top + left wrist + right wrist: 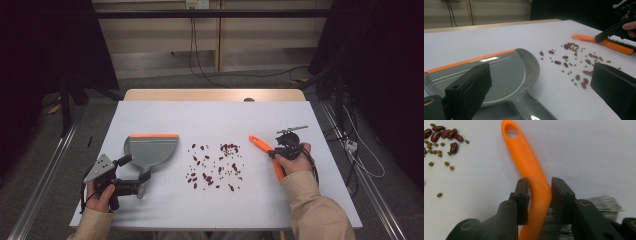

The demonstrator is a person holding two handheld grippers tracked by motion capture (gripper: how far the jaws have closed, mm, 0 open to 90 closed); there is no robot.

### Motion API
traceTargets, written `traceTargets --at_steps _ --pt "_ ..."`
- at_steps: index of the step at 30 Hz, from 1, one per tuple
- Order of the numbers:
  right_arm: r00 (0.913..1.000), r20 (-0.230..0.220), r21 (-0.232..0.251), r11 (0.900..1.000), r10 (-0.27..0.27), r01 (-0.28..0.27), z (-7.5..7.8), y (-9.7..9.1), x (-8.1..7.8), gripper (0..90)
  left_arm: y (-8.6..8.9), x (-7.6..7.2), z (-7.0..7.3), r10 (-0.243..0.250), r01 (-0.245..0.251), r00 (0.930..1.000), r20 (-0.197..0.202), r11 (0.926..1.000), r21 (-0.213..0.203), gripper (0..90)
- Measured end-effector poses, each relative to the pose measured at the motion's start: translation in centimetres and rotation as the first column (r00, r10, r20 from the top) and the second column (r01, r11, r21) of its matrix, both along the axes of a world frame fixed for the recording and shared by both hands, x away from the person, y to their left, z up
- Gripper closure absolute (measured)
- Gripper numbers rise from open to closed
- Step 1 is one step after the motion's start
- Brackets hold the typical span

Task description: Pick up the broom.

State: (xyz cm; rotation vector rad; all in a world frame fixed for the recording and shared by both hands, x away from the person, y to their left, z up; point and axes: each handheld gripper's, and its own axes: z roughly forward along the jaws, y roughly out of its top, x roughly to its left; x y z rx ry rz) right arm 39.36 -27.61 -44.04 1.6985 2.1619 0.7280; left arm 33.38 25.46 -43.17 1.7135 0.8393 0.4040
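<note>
right tool (539, 191) clamped on the orange brush (529, 167) handle lying on the tabletop (220, 120), ready to sweep the scattered beans (216, 166); left tool (541, 85), jaws apart, straddles the dustpan (499, 72) handle to steady it.

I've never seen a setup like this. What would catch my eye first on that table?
Probably the scatter of red beans and small green ones across the middle of the white table. To their right, the right gripper has its fingers closed on the handle of an orange brush. To their left lies a grey dustpan with an orange lip, the left gripper open over its handle.
</note>
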Motion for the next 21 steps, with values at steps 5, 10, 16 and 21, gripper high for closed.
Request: traceTargets --at_steps 5,10,16,21 --pt "0.9997 -0.012 0.032 0.9993 0.021 -0.020 0.07 0.15 -0.04 69.1 0.13 0.02 -0.05 0.003 -0.003 1.0000 -0.003 1.0000 -0.001 3.1" --pt "0.9996 -0.013 -0.012 0.9997 0.023 -0.024 -0.39 0.75 0.08 66.1 -0.04 0.07 -0.04 0.000 0.000 1.0000 0.000 1.0000 -0.004 3.1" --pt "0.9997 -0.019 0.041 0.9990 -0.018 0.019 -0.60 0.38 0.12 68.1 -0.04 0.09 -0.08 0.002 -0.002 1.0000 -0.002 1.0000 -0.006 3.1" --pt "0.9996 -0.021 0.040 0.9990 -0.019 0.020 -0.57 0.41 0.21 68.4 -0.09 0.14 0.00 0.002 -0.002 1.0000 0.001 1.0000 -0.008 3.1"
